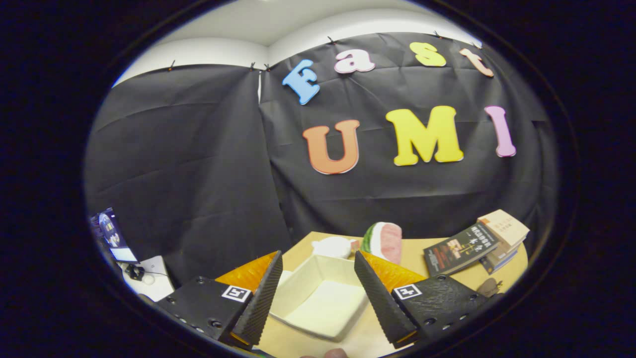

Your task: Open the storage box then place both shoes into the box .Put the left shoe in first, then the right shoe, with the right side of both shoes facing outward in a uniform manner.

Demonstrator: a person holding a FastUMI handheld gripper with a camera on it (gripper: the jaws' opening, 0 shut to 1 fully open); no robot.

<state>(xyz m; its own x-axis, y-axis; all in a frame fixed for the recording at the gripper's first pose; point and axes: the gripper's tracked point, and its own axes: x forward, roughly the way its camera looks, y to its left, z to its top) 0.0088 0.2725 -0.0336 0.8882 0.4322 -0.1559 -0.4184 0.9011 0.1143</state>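
A cream-white storage box [318, 298] lies on the wooden table just ahead of my fingers, its top open and its inside bare. My gripper [318, 258] is open, held above the table with nothing between its fingers, and the box shows in the gap between them. A pale rounded object [334, 246] sits just beyond the box's far edge; I cannot tell what it is.
A watermelon-slice toy [385, 241] stands beyond the box to the right. Stacked books [472, 247] lie further right on the table [412, 256]. A monitor [110, 233] and small items sit on a white surface off to the left. A fingertip [335, 353] shows below the fingers.
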